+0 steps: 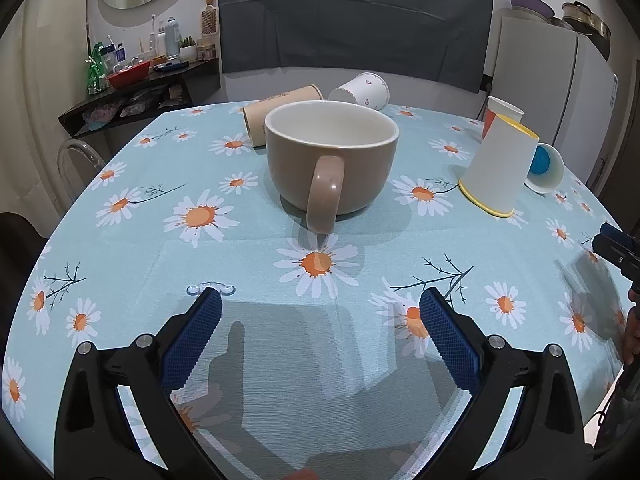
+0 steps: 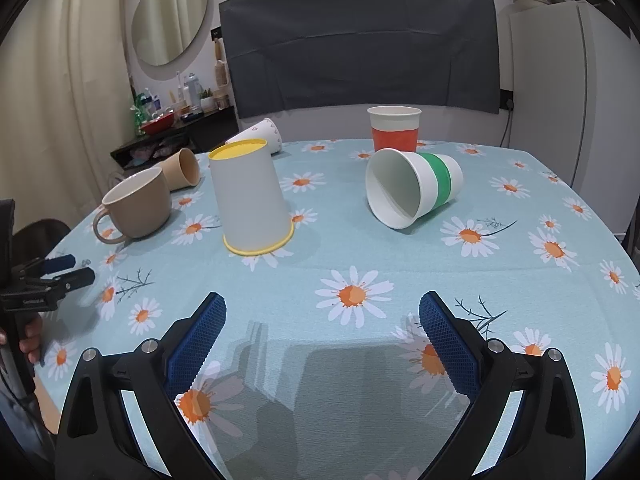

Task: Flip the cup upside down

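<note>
Blue pads of the left gripper (image 1: 320, 304) sit spread apart, nothing between them, low over the cloth (image 1: 240, 360). Dead ahead stands the mug (image 1: 332, 156), upright, handle (image 1: 325, 196) pointing near. Right gripper (image 2: 322, 308) likewise gapes empty, with the mug far left of it. Best bet, I'd say: pinch the rim beside the handle, lift clear, then roll it over slowly.
</note>
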